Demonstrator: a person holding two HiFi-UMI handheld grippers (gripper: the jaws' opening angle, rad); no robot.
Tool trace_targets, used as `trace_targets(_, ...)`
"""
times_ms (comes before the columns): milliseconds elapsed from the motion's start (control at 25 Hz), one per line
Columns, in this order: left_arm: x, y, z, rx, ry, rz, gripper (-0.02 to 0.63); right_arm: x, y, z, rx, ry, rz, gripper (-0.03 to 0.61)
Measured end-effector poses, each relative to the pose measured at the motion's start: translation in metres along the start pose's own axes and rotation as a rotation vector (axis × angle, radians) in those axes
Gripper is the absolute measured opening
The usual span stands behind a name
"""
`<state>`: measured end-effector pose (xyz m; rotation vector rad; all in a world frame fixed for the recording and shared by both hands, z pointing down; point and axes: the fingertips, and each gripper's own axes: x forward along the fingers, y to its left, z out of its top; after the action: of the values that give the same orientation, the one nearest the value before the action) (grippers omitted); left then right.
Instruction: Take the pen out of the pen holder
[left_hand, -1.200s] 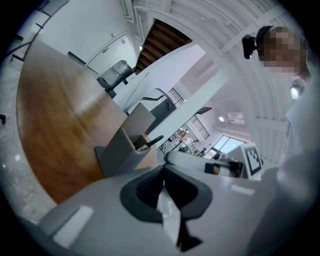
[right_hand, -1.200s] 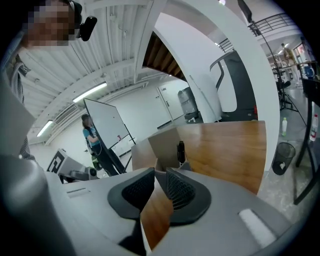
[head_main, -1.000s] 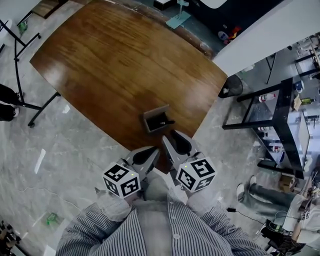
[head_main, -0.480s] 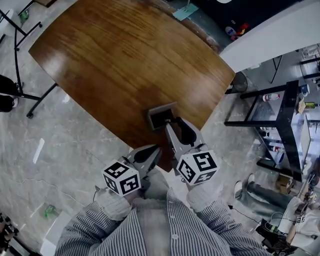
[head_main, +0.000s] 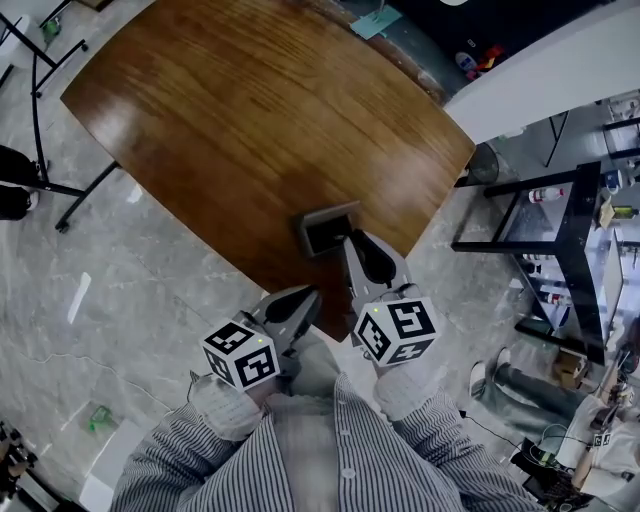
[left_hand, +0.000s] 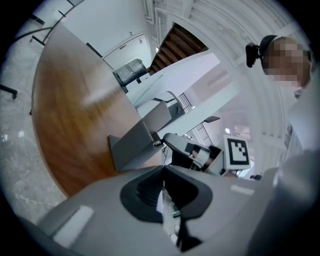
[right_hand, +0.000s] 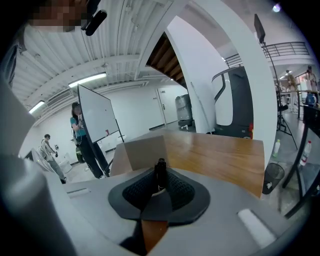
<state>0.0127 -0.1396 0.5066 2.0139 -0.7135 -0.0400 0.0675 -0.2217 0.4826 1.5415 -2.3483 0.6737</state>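
Observation:
A grey box-shaped pen holder stands near the near edge of the wooden table. My right gripper reaches to its rim. In the right gripper view a black pen stands upright between the closing jaws of the right gripper, the pads against it, with the holder just behind. My left gripper hangs back at the table edge, left of the right one, jaws together and empty. The left gripper view shows its shut jaws, the holder and the right gripper beside it.
A black metal rack with bottles stands to the right of the table, and a black stand to its left. A seated person's legs are at the lower right. Other people and a whiteboard are beyond the table.
My right gripper has moved forward up to the holder, and its jaws have come in around the pen. The left gripper has stayed by the table edge.

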Motion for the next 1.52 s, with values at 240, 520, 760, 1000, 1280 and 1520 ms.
trace_targets(240,-0.002,0.0,0.004,0.055,0.013,0.016,0.008,-0.001,0.008,0.006,-0.01,-0.014,0.025,0.055)
trace_targets(520,-0.009,-0.006,0.025,0.093,-0.028,0.015,0.008,-0.018,0.018,0.035,-0.04,-0.083,0.035,0.055)
trace_targets(760,-0.014,-0.02,0.048,0.181,-0.058,0.005,0.008,-0.046,0.021,0.053,-0.022,-0.148,0.036,0.055)
trace_targets(1000,-0.022,-0.039,0.068,0.251,-0.092,-0.001,0.008,-0.081,0.032,0.063,-0.015,-0.186,0.054,0.055)
trace_targets(1280,-0.029,-0.053,0.068,0.334,-0.073,-0.008,0.008,-0.102,0.05,0.057,-0.024,-0.193,0.086,0.055)
trace_targets(1520,-0.022,-0.063,0.062,0.348,-0.054,-0.016,0.008,-0.115,0.045,0.05,-0.013,-0.2,0.081,0.055)
